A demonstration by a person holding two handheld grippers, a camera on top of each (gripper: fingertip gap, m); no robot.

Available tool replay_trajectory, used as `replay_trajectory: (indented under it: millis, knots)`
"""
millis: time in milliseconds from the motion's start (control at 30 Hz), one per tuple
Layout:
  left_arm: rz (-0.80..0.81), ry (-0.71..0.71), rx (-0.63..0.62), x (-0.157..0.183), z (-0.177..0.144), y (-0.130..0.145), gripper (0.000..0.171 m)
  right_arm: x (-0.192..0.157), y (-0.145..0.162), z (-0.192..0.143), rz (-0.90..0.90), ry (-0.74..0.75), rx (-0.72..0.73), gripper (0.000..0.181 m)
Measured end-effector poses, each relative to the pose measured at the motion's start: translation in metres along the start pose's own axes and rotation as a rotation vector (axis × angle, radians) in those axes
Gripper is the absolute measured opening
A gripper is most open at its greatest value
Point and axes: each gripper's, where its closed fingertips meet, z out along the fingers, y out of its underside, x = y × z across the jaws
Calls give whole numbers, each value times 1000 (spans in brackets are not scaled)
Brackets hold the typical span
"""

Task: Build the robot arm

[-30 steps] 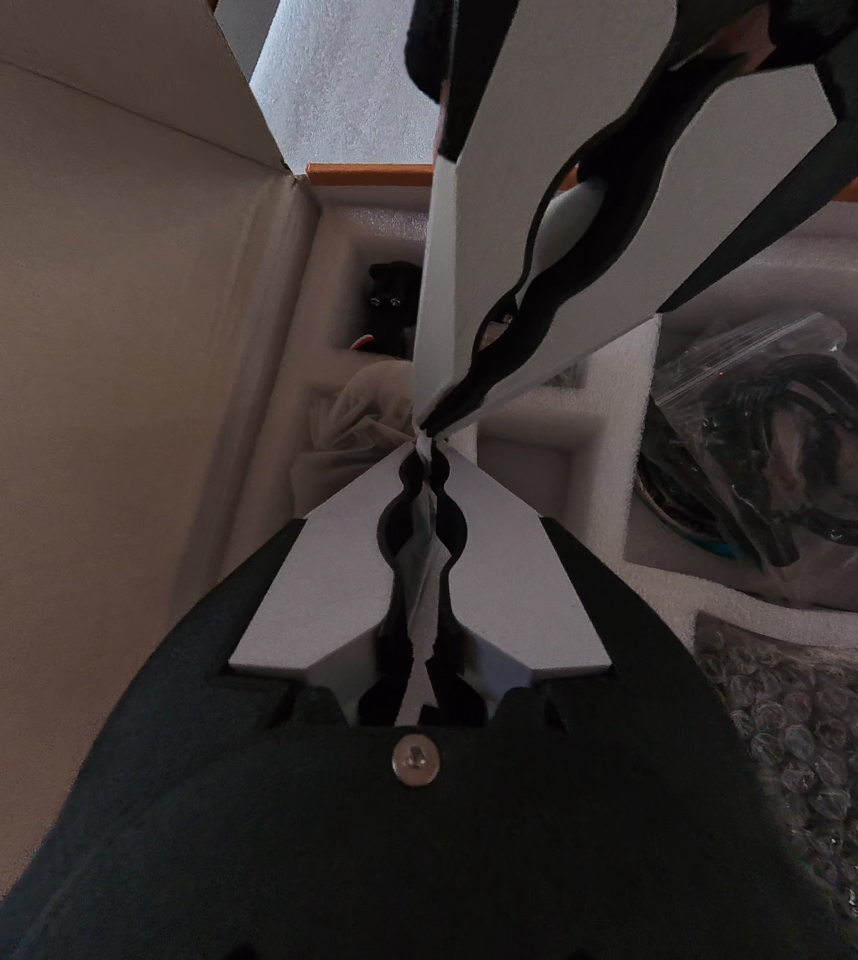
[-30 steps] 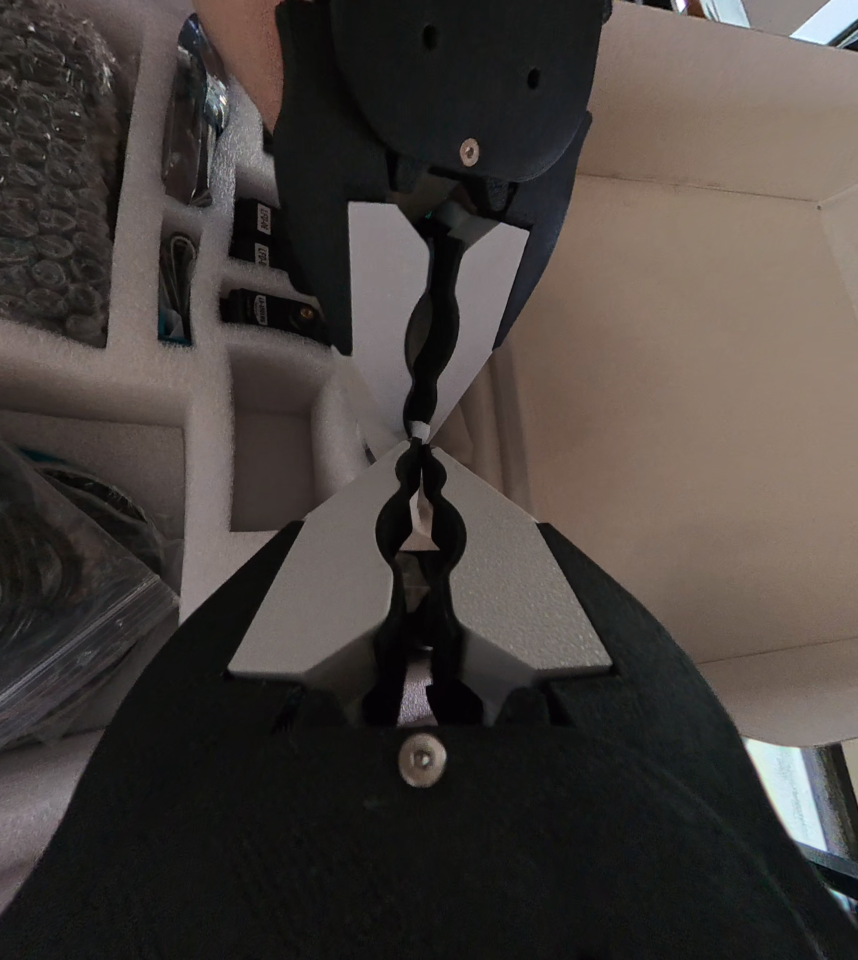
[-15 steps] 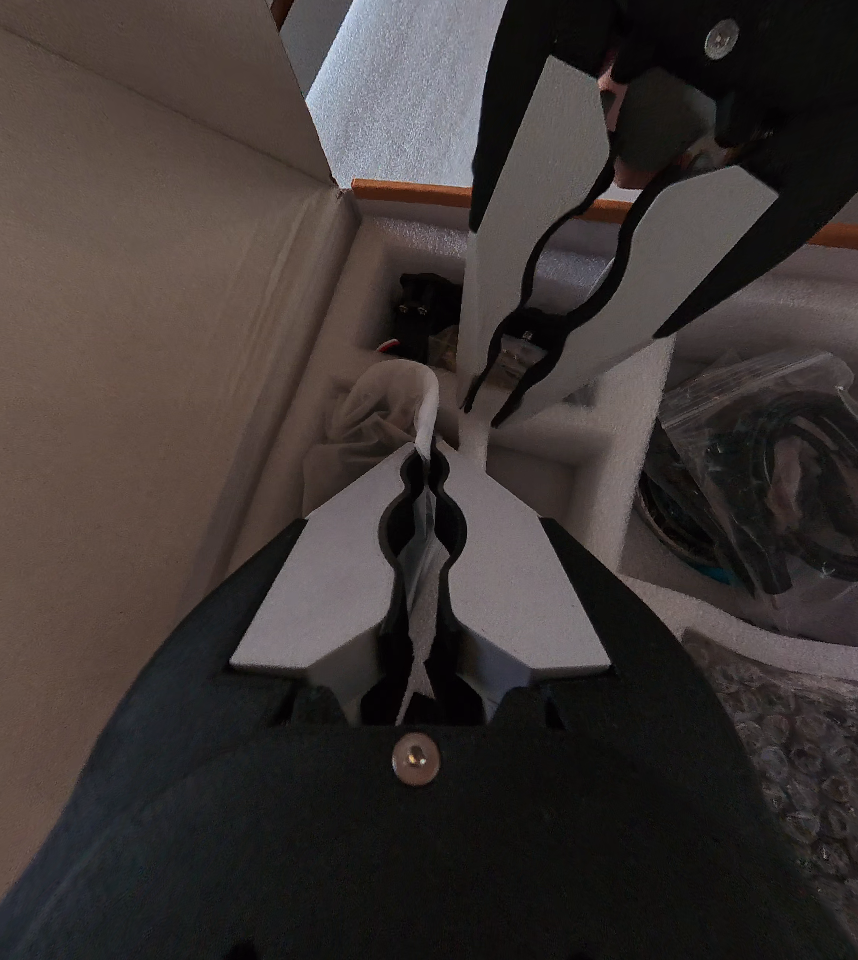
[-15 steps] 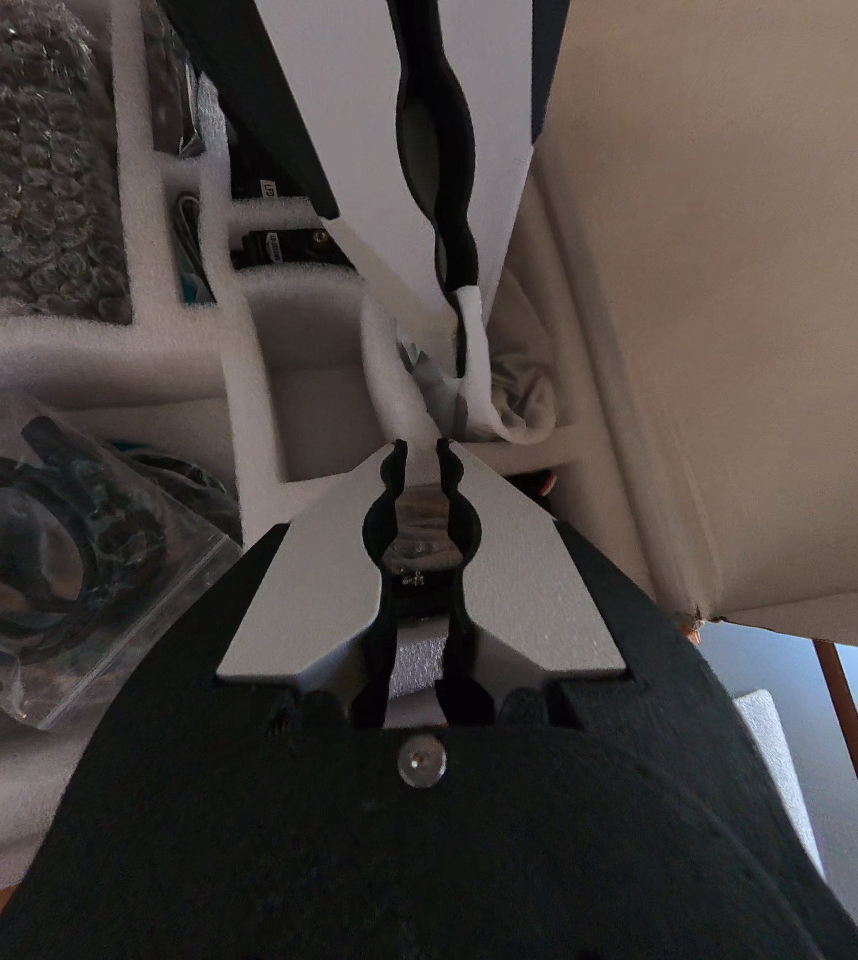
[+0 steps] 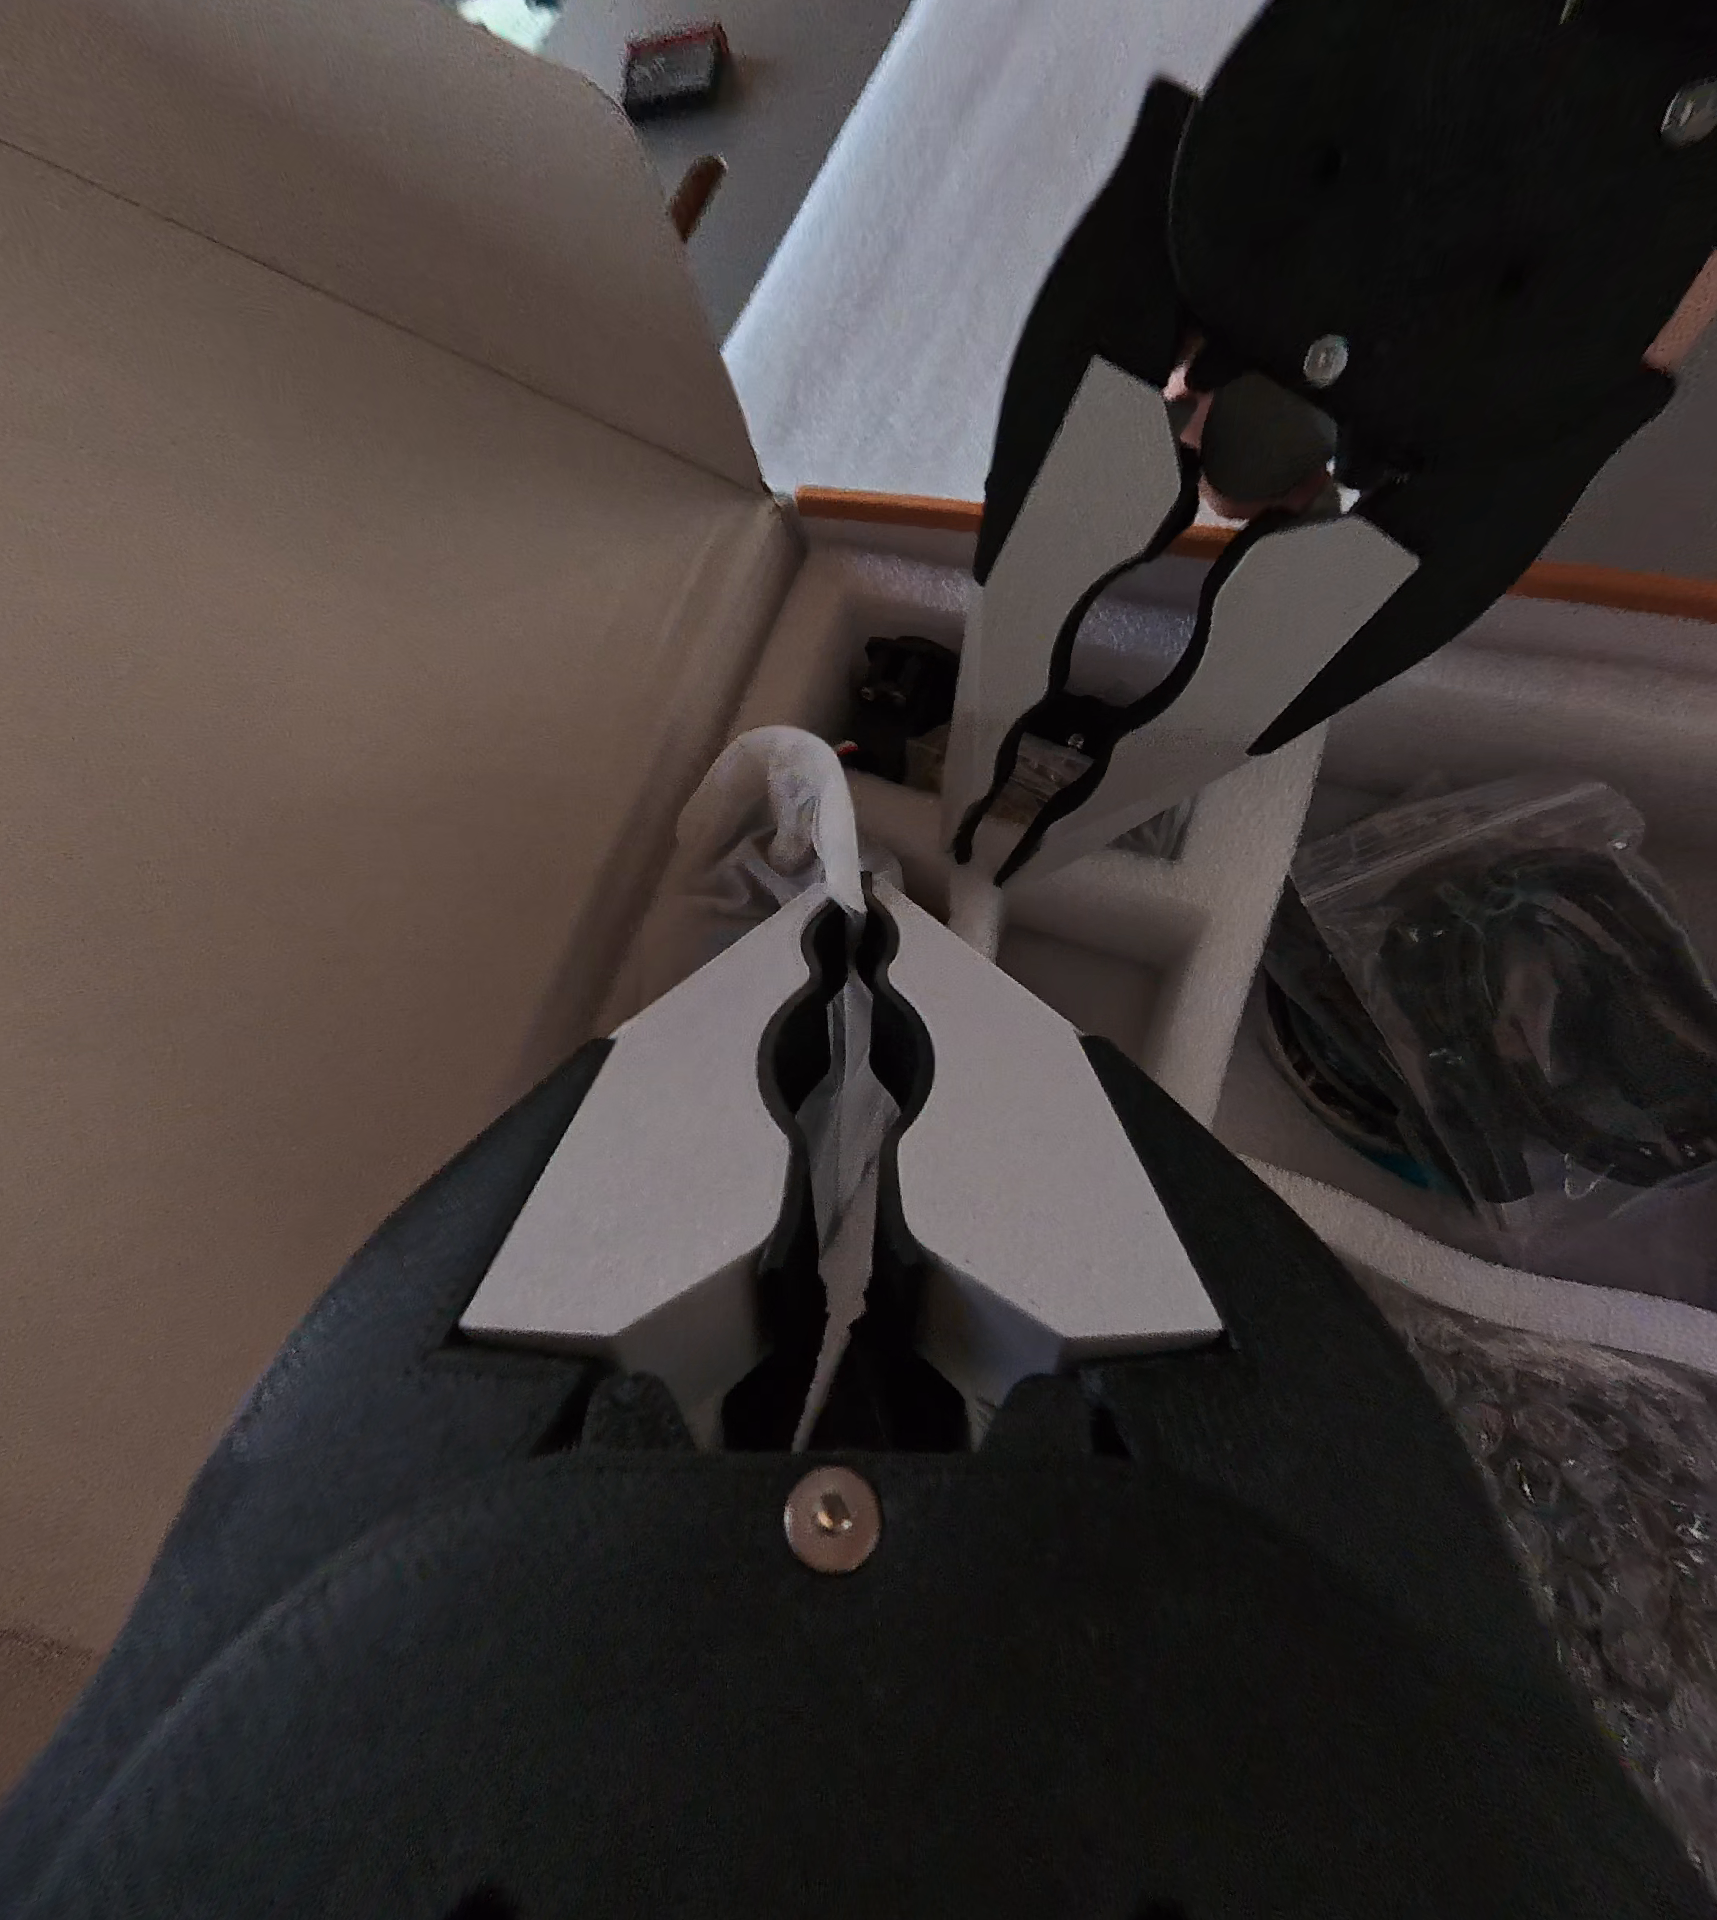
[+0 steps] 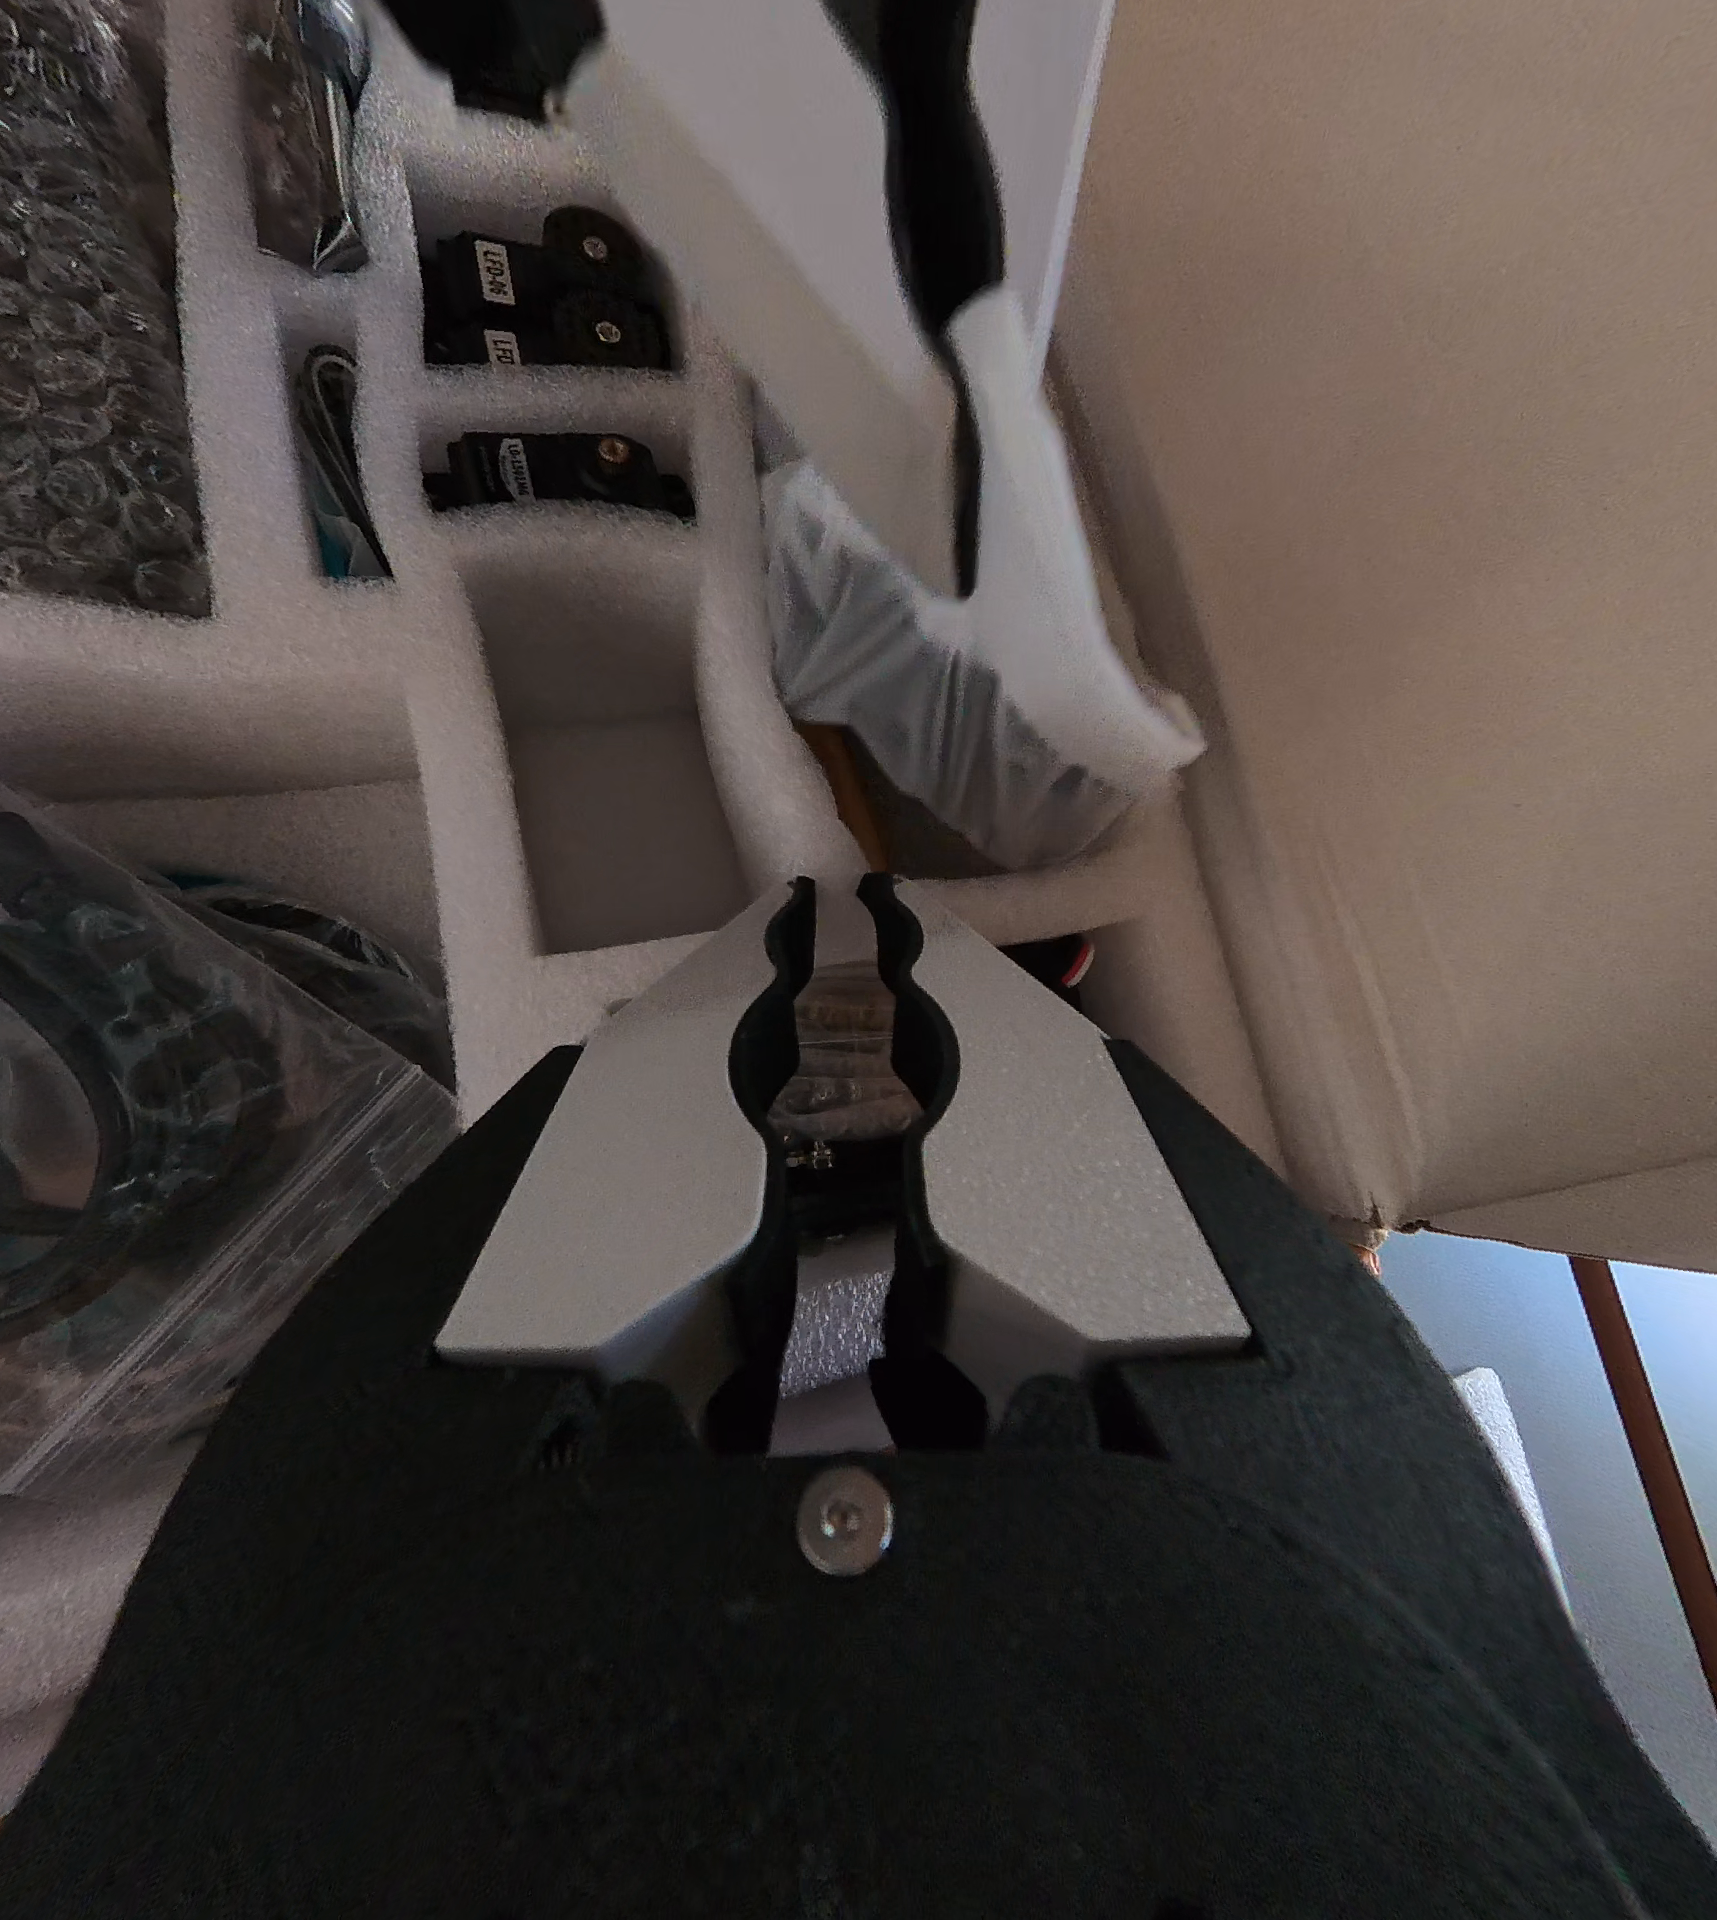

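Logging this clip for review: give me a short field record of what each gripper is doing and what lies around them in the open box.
setting: open cardboard box with a white foam insert
left gripper: shut on a white foam wrap, lifted over a foam compartment by the box wall
right gripper: open, holding nothing, above the foam insert
near right gripper: empty foam pocket; black servos in slots beyond it
elsewhere: zip bag of black cables; bubble wrap
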Motion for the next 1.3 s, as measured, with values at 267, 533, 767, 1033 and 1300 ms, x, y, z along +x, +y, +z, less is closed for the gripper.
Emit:
replay_trajectory:
  millis: [267, 533, 767, 1033, 1300]
  knots:
    - [-80, -5, 94, -35, -56, -10, 0, 23, -27, -13, -7, 78, 183, 52]
    - [-25, 67, 107, -26, -76, -2, 0, 36, -105, 8, -608, 156, 157, 95]
    - [109, 30, 98, -5, -78, -4, 0, 35, -100, 27, -905, 2, -109, 71]
    - [18, 163, 115, 1, -71, -1, 30, 35, -73, 29, -973, 59, -120, 46]
    - [99, 121, -2, -27, -55, 73, 61, 32, -59, 24, -1172, 320, -33, 41]
